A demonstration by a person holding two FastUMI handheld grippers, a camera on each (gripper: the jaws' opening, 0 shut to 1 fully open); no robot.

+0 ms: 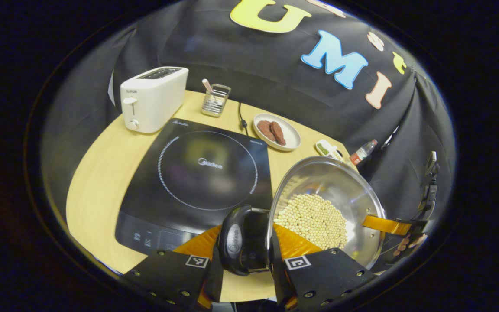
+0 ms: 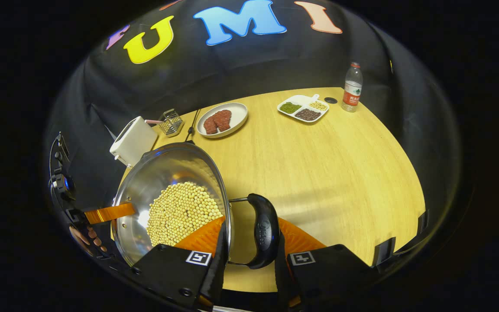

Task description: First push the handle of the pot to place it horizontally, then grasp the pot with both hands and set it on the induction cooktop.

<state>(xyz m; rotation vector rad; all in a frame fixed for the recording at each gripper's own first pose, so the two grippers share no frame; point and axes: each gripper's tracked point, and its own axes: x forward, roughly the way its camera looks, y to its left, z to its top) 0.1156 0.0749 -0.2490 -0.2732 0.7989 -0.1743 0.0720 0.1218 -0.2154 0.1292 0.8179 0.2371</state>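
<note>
Both grippers clasp the pot [image 1: 327,208] by its two black side handles: the left gripper [image 1: 249,260] has its fingers pressed on one handle [image 1: 241,242], and the right gripper [image 2: 249,260] has its fingers closed on the opposite handle [image 2: 264,229]. With the pot as landmark: the wooden table [image 2: 319,173] spreads beneath and around it. The black induction cooktop [image 1: 197,182] lies just beside the pot, at the left gripper's side, with the pot's rim at its edge. A white toaster [image 1: 152,99] stands beyond the cooktop, well apart from the pot. Inside the steel pot, a heap of pale yellow beans [image 2: 184,212] covers the bottom. A white plate [image 1: 277,132] with brown patties sits near the pot's far side. Farther off are a divided dish [image 2: 303,108] and a water bottle [image 2: 352,89].
</note>
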